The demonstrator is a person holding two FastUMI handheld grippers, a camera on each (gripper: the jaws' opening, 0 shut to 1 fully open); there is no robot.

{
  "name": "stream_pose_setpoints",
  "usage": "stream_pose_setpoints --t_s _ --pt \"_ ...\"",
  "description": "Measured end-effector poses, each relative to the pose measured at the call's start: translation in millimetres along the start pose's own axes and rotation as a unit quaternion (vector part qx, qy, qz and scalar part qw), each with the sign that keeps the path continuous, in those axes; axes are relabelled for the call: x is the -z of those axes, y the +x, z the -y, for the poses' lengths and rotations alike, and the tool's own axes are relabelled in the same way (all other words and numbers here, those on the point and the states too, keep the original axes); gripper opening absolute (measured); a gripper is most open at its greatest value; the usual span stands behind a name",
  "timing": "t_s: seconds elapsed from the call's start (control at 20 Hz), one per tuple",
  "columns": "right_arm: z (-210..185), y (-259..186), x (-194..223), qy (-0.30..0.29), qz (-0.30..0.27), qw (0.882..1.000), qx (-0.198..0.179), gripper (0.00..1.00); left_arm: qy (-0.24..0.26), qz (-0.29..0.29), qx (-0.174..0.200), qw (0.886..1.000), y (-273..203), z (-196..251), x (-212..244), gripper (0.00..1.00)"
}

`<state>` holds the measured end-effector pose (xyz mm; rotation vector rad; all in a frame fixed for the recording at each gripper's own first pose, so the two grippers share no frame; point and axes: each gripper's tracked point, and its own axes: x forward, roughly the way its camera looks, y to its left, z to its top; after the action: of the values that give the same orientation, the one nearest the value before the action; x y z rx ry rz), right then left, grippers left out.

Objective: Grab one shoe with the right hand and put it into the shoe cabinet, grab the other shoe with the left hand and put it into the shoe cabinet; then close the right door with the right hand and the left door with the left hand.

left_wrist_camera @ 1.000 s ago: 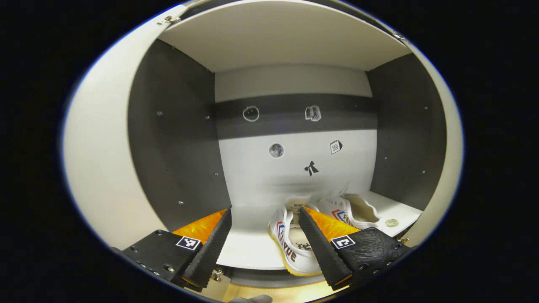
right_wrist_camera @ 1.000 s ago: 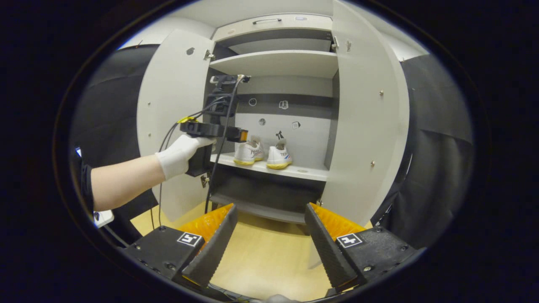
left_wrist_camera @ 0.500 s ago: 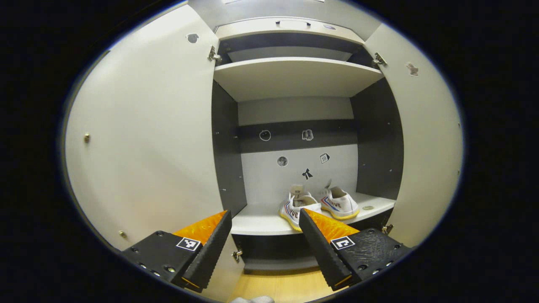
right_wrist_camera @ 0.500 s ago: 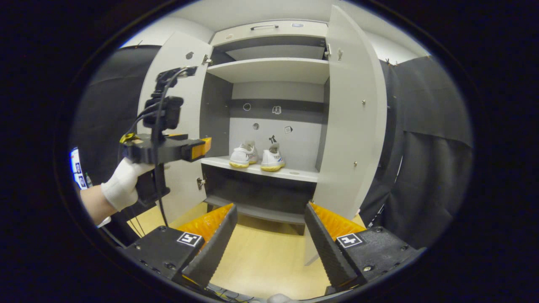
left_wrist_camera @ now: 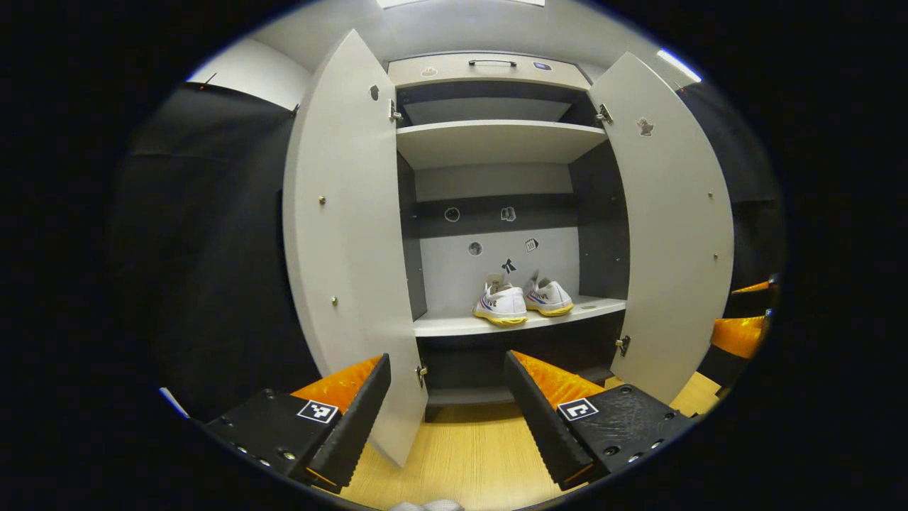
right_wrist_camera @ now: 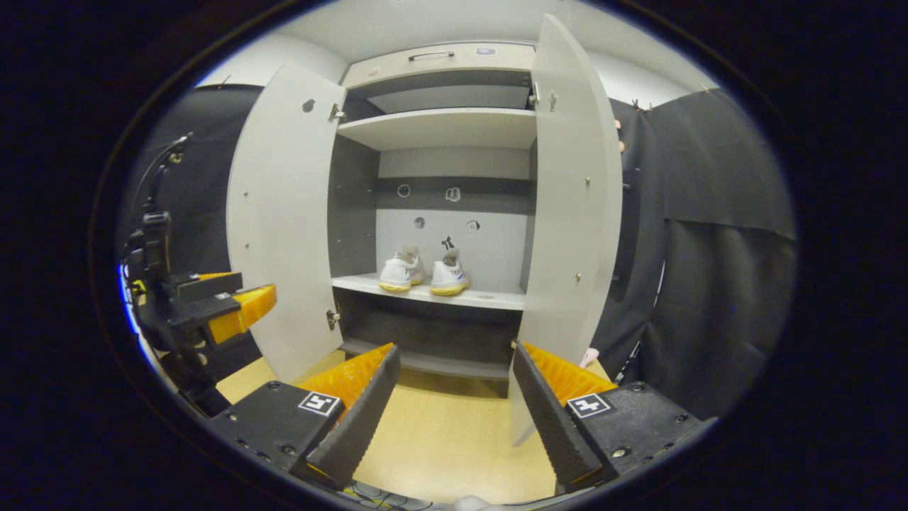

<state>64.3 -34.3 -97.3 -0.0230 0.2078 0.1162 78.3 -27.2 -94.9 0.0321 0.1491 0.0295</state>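
Wooden floor (right_wrist_camera: pixel 440 440) fronts the shoe cabinet (left_wrist_camera: pixel 496 142); both shoes (left_wrist_camera: pixel 521 301) sit side by side on its middle shelf (left_wrist_camera: pixel 454 325); left door (left_wrist_camera: pixel 347 234) and right door (left_wrist_camera: pixel 670 220) stand open; left hand-held gripper (left_wrist_camera: pixel 447 411) and right hand-held gripper (right_wrist_camera: pixel 454 411) gape empty before it.

Both cameras face the open cabinet (left_wrist_camera: pixel 496 71) from low, back off the floor (left_wrist_camera: pixel 468 461).
The left gripper view looks nearly straight in between both doors, over its own fingers (left_wrist_camera: pixel 351 426). The right gripper view stands a little to the right, catching the right door (right_wrist_camera: pixel 574 213) almost edge-on. Both share the shelves, shoes (right_wrist_camera: pixel 423 273), doors and floor; each glimpses the other gripper at its edge.
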Motion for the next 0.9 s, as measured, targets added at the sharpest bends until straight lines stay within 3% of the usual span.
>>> stream_pose_setpoints --t_s 0.25,0.5,0.7,0.9 --pt "0 -4 6 0.008 -0.005 1.000 0.011 1.00 -0.005 -0.022 -0.003 1.000 -42 -3 19 0.96" --pt "12 -7 -9 0.010 0.008 1.000 0.027 1.00 -0.017 -0.019 0.003 1.000 -38 -1 13 0.96" --pt "73 -15 -32 0.024 0.030 0.996 0.081 1.00 -0.011 -0.013 0.014 1.000 -35 6 7 0.96" --pt "157 -21 -54 0.026 0.053 0.985 0.163 1.00 -0.014 -0.018 0.021 1.000 -29 21 9 0.96"
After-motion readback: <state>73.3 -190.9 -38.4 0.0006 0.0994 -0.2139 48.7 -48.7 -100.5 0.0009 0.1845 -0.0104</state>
